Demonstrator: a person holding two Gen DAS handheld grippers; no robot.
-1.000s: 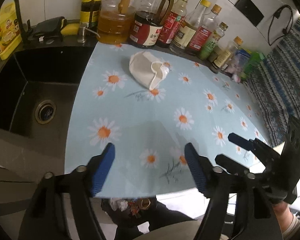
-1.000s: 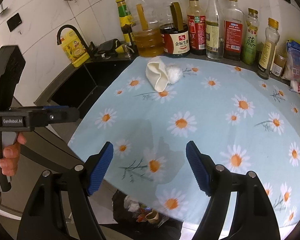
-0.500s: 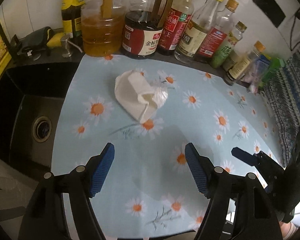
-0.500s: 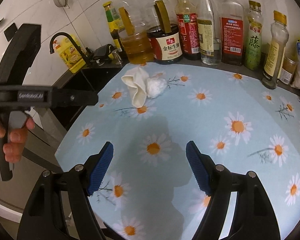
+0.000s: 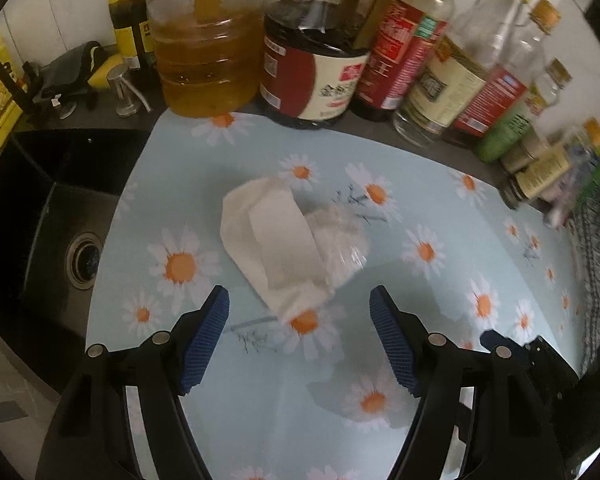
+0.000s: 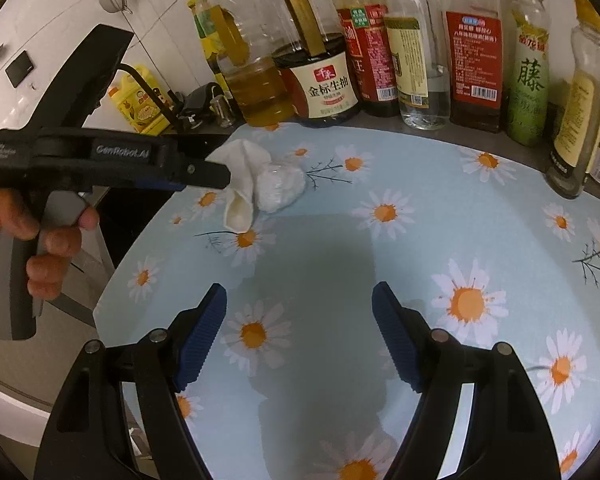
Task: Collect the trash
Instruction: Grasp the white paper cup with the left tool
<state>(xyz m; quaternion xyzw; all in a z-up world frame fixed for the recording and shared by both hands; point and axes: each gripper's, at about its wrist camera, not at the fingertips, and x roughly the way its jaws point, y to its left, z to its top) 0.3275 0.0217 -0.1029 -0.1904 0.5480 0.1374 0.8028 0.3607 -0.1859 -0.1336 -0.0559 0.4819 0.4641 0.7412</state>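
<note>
Grippers: two, each with two blue ribbed pads.
Left gripper (image 5: 300,336): jaws spread wide, holding nothing; it hovers over the daisy mat (image 5: 440,308), its tips just short of the near end of the trash. In the right wrist view its body shows side-on, held by the left hand (image 6: 28,240).
Right gripper (image 6: 299,332): jaws wide apart, nothing between them; it stands well back from the trash over bare mat.
Trash: two pieces lying touching on the mat, near its far left corner: a folded white paper towel (image 5: 276,244) and, against its right side, a crumpled clear plastic wad (image 5: 342,236).
Sink (image 5: 40,216): one black basin left of the mat, one drain (image 5: 83,255) in its floor.
Oil jug (image 5: 208,60): clear, about a third full of amber oil.
Soy sauce jug (image 5: 316,76): clear, dark liquid low in it.
Other bottles: six counted to the right of the two jugs in the right wrist view, one of them a clear bottle (image 6: 420,60) with a little colourless liquid.
Yellow pack (image 6: 138,104): one, behind the faucet.
Hard to make out: the bottle tops are cut off by the frame; the far right items in the left wrist view are blurred.
</note>
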